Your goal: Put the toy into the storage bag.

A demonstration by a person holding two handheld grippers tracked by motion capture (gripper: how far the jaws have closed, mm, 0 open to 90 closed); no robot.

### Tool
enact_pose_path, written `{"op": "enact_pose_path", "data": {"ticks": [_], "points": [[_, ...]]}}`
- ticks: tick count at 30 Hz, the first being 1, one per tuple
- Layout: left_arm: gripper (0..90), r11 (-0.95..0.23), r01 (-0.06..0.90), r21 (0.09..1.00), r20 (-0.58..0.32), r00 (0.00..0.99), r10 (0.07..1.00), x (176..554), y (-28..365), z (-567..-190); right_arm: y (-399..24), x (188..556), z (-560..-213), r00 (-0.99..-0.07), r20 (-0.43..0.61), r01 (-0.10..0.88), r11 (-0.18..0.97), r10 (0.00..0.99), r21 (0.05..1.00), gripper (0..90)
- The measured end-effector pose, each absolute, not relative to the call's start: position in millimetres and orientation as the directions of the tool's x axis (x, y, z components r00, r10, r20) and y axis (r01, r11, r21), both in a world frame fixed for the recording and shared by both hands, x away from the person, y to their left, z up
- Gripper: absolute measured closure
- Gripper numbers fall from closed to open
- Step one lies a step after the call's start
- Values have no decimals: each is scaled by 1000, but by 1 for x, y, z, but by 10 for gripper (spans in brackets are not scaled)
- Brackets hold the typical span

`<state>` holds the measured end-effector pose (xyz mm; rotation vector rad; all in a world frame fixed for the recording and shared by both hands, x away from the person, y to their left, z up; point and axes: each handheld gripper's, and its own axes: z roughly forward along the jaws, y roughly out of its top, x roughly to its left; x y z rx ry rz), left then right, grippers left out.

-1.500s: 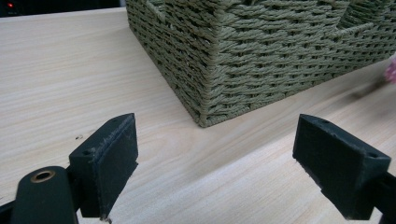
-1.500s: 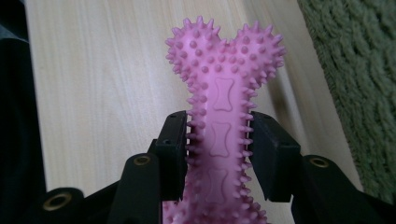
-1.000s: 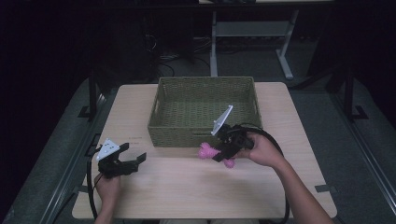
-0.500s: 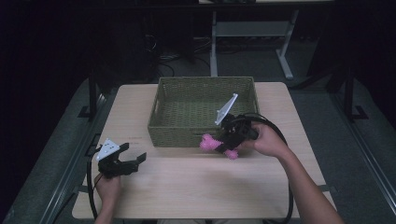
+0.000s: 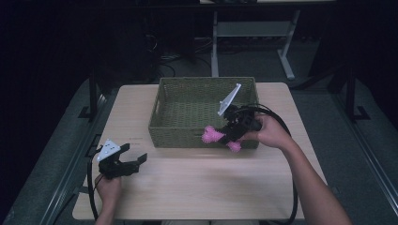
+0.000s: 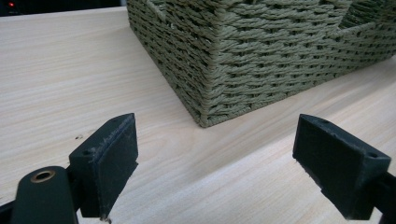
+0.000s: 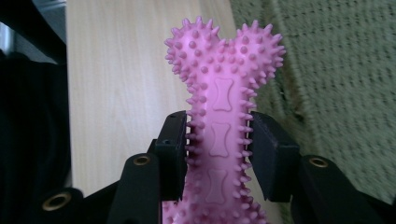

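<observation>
Pink spiky bone clamped in the right tongs at the basket's front wall.

The right tongs (image 5: 224,137) are clamped on the pink bone toy (image 5: 213,135), pads squeezing its studded shaft from both sides, one knobbed end (image 7: 225,49) sticking out past them. In the high view the toy hangs in the air in front of the near wall of the woven green basket (image 5: 187,136), toward its right corner, clear of the desk (image 5: 197,187). Over on the near-left of the desk, the left tongs (image 5: 133,161) sit low with jaws wide apart and nothing between them, the pads (image 6: 109,161) pointing at the basket's near corner (image 6: 210,93).
</observation>
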<state>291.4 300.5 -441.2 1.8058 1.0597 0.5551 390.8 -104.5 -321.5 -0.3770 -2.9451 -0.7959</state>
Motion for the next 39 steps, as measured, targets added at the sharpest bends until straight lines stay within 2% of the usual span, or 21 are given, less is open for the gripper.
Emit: {"op": "enact_pose_path", "data": {"ticks": [39], "points": [[136, -178, 426, 887, -80, 521, 850, 292, 302, -441, -110, 442, -286, -962, 107, 270, 836, 250, 478, 580]]}}
